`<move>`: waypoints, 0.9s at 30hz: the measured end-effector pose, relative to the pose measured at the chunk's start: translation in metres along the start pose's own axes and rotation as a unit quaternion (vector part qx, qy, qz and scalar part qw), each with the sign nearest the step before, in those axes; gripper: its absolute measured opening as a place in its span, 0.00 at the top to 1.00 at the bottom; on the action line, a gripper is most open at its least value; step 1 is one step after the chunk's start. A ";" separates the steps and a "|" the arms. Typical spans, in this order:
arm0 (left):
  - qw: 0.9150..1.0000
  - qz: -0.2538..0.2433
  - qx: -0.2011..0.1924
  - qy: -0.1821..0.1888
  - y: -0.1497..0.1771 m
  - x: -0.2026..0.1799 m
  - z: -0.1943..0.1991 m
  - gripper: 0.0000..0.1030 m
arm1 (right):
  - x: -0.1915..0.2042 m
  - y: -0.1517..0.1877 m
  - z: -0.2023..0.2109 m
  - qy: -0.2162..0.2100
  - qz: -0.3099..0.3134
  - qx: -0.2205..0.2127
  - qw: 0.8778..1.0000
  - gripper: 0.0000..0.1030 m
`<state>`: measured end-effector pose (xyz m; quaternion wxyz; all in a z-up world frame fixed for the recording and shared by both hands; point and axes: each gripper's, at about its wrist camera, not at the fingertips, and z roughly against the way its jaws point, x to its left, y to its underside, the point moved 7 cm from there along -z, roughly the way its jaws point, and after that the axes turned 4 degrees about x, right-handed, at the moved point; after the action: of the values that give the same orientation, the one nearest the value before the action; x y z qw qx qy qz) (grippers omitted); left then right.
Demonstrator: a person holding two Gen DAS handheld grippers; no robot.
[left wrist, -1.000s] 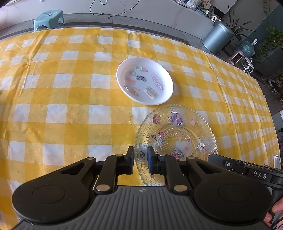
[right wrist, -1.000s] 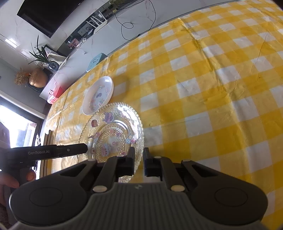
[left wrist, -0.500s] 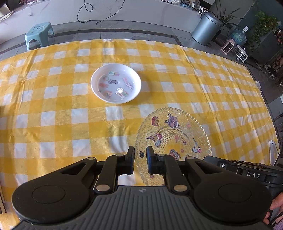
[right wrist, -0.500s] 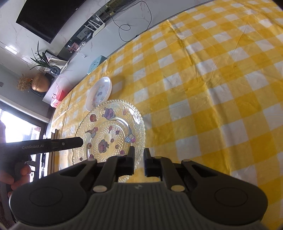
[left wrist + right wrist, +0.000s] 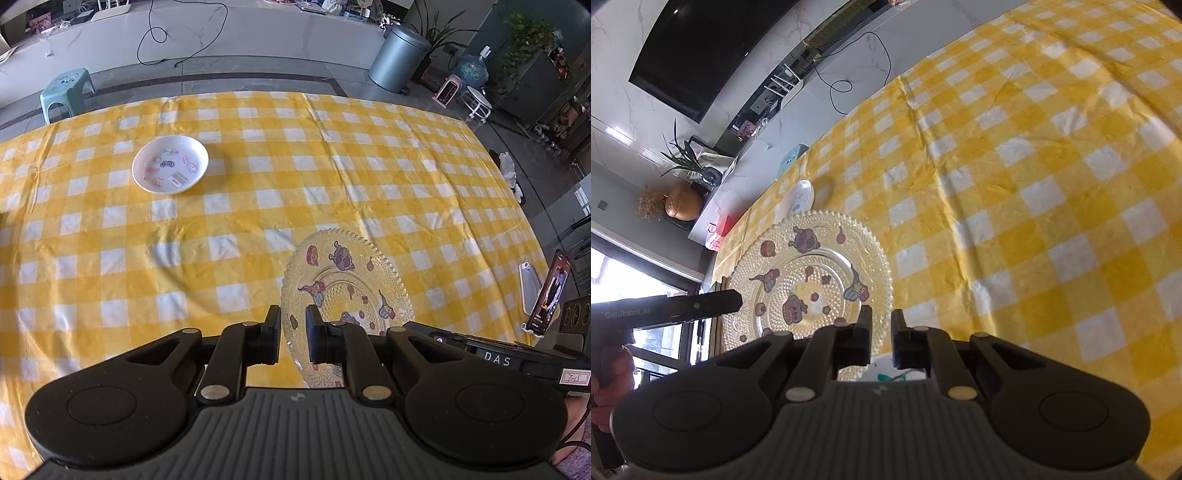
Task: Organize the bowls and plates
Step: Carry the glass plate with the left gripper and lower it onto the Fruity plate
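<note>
Both grippers held one clear glass plate [image 5: 347, 284] with cartoon stickers above a counter [image 5: 110, 258] under a yellow-and-white checked cloth. The left gripper [image 5: 292, 339] had its jaws narrowly clamped on the plate's left rim; the right gripper [image 5: 879, 338] pinched the right rim. A white bowl [image 5: 170, 169] sat well apart, farther back on the cloth.
</note>
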<state>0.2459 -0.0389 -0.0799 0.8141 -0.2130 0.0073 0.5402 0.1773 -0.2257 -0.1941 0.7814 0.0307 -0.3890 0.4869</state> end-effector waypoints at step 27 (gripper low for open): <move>0.988 0.142 -0.066 -0.013 0.131 -0.029 -0.018 0.86 | -0.045 0.061 0.036 0.035 0.015 -0.007 0.999 0.95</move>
<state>0.1217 -0.0279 -0.1337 0.7133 -0.2566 -0.0086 0.6522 0.0990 -0.2424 -0.2183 0.7875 0.0024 -0.3653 0.4964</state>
